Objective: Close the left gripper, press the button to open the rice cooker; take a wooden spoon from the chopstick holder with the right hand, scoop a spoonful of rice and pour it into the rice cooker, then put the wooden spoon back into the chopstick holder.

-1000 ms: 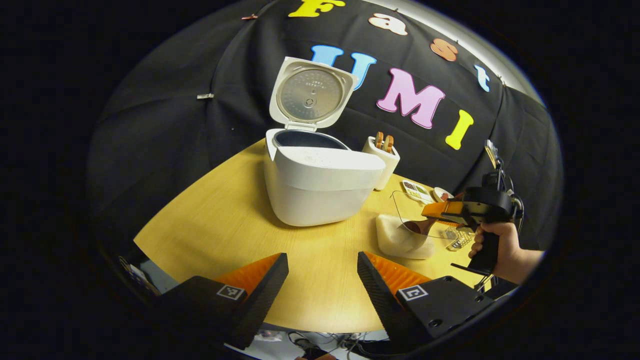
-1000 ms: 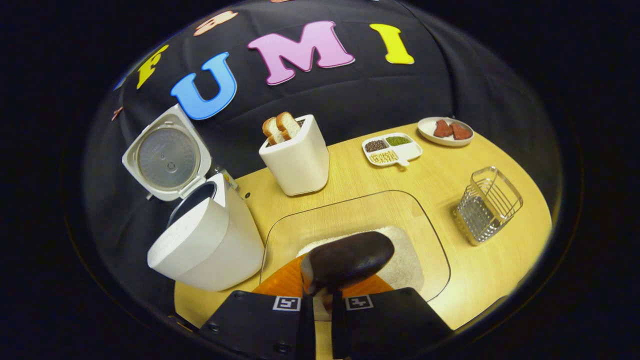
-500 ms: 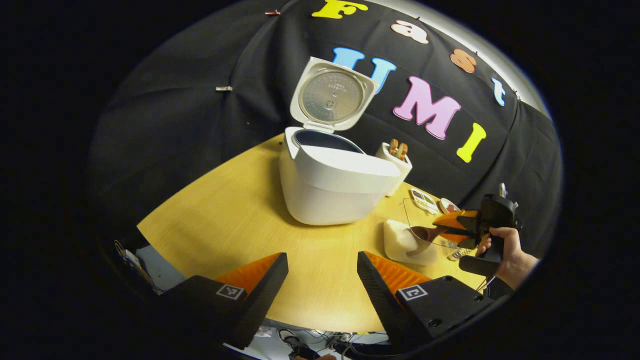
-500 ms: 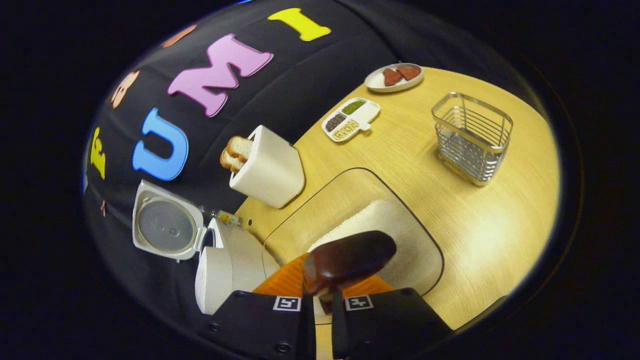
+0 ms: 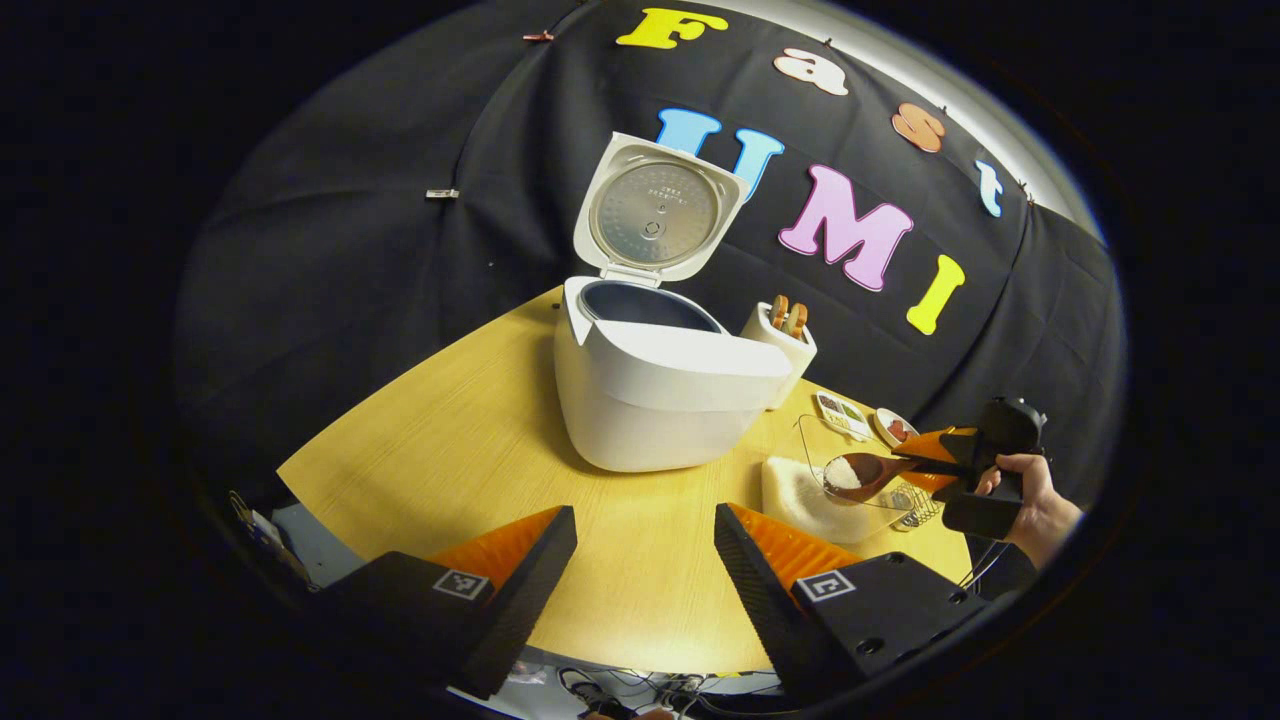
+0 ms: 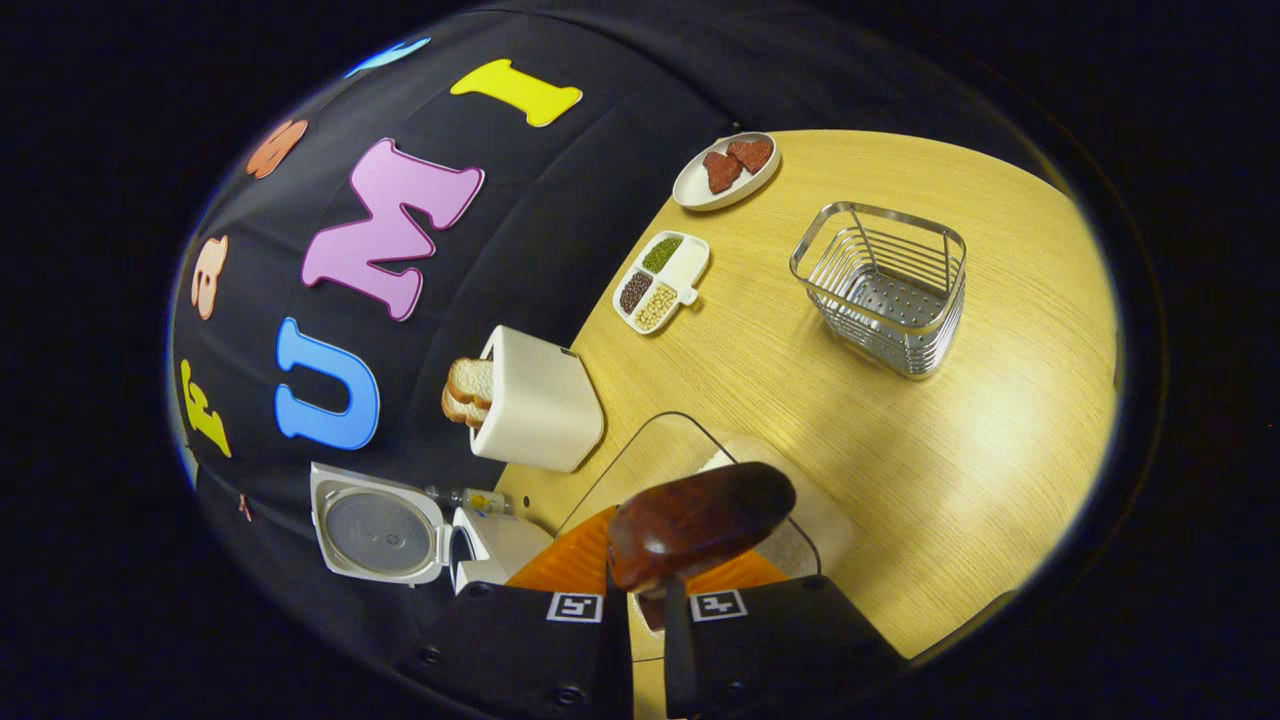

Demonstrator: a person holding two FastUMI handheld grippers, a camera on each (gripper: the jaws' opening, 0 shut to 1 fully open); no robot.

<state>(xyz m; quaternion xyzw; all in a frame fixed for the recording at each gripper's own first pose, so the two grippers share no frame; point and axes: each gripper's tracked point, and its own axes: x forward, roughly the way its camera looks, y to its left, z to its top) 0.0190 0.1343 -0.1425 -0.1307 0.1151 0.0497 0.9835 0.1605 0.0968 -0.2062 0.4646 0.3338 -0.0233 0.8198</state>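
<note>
Clamping the brown wooden spoon (image 5: 862, 472) level keeps its rice from spilling; right gripper (image 6: 646, 600) grips its handle; left gripper (image 5: 645, 560) gapes idle.

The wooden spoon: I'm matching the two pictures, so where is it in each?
Left gripper view: wooden spoon at right, rice in its bowl, above the clear rice container.
Right gripper view: wooden spoon at bottom centre, between the right gripper's fingers.
Shared landmark: open rice cooker.

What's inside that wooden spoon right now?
A small heap of white rice lies in the bowl of the wooden spoon, seen in the left gripper view. In the right gripper view the spoon's dark underside faces the camera, so the rice is hidden there.
</note>
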